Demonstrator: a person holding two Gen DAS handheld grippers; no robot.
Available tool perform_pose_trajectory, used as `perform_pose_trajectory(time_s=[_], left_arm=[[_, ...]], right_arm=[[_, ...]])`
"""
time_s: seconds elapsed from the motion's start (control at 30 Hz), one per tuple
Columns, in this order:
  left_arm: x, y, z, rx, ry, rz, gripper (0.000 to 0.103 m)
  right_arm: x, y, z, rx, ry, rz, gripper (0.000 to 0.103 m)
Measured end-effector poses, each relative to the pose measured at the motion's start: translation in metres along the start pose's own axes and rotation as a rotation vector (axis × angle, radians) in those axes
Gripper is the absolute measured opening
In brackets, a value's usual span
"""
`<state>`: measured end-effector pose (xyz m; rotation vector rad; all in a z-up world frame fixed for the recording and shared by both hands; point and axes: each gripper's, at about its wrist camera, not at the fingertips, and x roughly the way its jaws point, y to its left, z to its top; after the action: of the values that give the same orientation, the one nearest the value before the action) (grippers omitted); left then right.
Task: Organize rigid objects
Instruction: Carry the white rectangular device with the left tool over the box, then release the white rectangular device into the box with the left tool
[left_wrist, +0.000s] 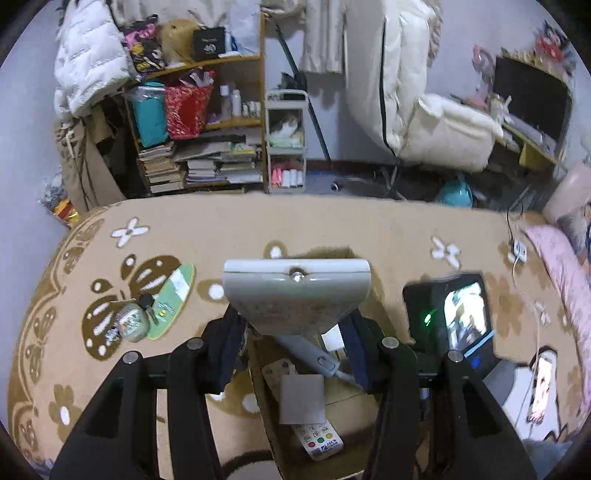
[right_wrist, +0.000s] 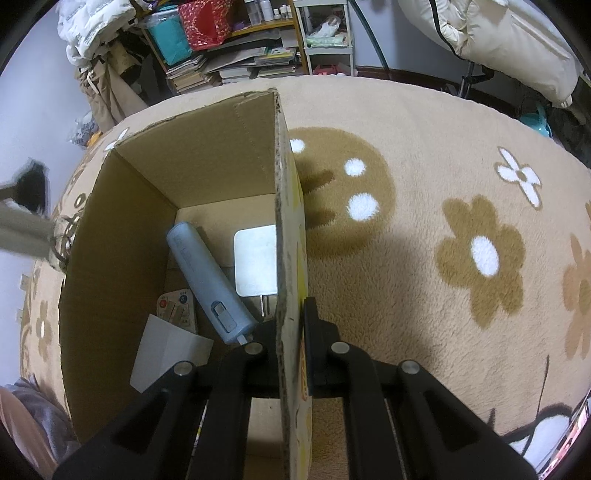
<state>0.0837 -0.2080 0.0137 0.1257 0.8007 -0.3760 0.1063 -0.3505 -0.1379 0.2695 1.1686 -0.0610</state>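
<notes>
1. The left gripper (left_wrist: 295, 328) is clamped on a pale grey plastic device (left_wrist: 296, 291), wide and flat-fronted with a small screw in the middle of its top edge; it is held above the open cardboard box (left_wrist: 266, 413)
2. The right gripper (right_wrist: 290, 325) is closed on the right wall of the cardboard box (right_wrist: 280, 206), one finger inside and one outside, the wall pinched between them
3. Inside the box, in the right wrist view, lie a blue-grey cylindrical device (right_wrist: 207, 280) tilted across the floor, a white square power adapter (right_wrist: 255, 262) beside it against the right wall, a remote control (right_wrist: 177, 310) and a white card (right_wrist: 166, 354) partly over the remote
4. The box stands on a tan carpet (left_wrist: 369, 229) with brown and white flowers
5. To the left of the box on the carpet lie a green oval card (left_wrist: 173, 302), a key (left_wrist: 147, 306) and a small round wrapped item (left_wrist: 131, 323), close together
6. To the right of the box stands a black device with a lit screen (left_wrist: 454, 314); farther right a phone (left_wrist: 541, 387) lies with its screen on
</notes>
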Motion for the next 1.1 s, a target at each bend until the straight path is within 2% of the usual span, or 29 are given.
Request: perform_pose_trajectory(time_s=[0.3,0.43,0.57,0.87,0.93,1.0,1.1], left_arm=[[-0.070,0.000,0.031,-0.022,-0.159,-0.058,0.049],[-0.076,-0.006,0.035,-0.007,-0.169,-0.056,0.049],[-0.053,-0.009,0.028,-0.002,-0.109,-0.048,0.049],[0.040,0.000,-0.013,-0.024,0.151,0.015,0.049],[0.053,0.001,-0.022,-0.006,0.172,0.040,0.049],[0.056,-0.002,-0.027,0.023,0.160,0.049,0.049],[0.056,-0.005,-0.028,0.068,0.139,0.089,0.055]], right_arm=[[0.001,0.000,0.001,-0.002,0.000,-0.003,0.008],[0.001,0.000,0.001,-0.005,0.000,-0.005,0.008],[0.001,-0.001,0.001,-0.002,0.000,-0.003,0.008],[0.001,0.000,0.001,-0.004,0.000,-0.004,0.009],[0.001,0.000,0.000,-0.004,-0.001,-0.004,0.009],[0.001,0.001,0.001,-0.008,-0.001,-0.008,0.009],[0.002,0.002,0.001,-0.008,-0.001,-0.007,0.009]])
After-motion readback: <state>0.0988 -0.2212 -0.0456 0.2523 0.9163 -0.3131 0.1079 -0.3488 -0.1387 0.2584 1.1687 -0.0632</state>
